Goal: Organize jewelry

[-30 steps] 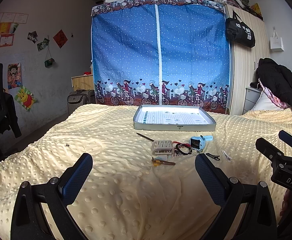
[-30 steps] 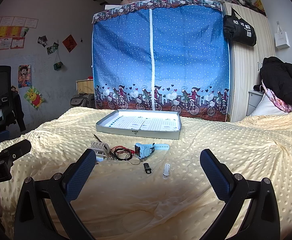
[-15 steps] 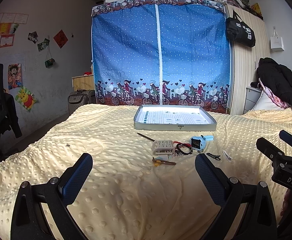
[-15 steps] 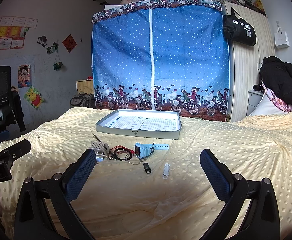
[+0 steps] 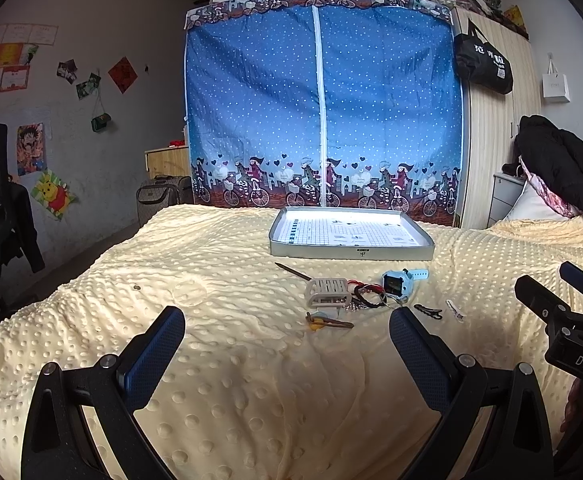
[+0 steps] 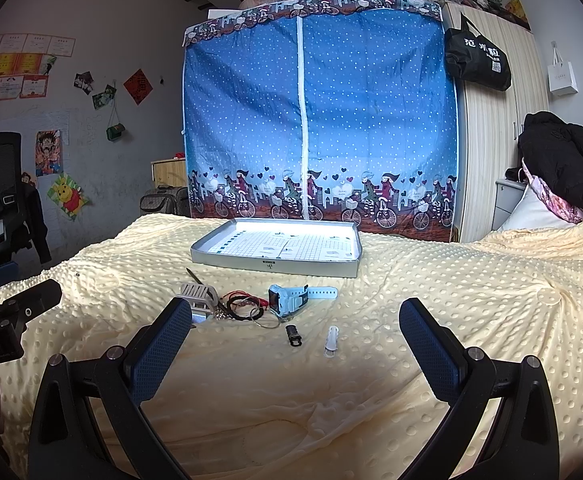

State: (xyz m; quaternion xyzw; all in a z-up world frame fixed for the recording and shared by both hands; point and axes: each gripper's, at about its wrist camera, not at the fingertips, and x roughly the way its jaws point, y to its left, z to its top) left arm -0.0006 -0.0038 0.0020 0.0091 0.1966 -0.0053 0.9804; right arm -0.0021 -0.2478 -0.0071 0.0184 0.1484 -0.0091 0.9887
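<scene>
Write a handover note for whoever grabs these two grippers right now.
Left gripper: open, empty, held above the blanket.
Right gripper: open, empty, also short of the items.
Items lie loose on the blanket in front of the tray: white comb-like piece, red and black cords, blue watch, black clip, white clip, yellow-and-brown piece, thin brown stick.
Done: nothing visibly sorted; no item shows in the tray.
Left: move every piece into the tray.
</scene>
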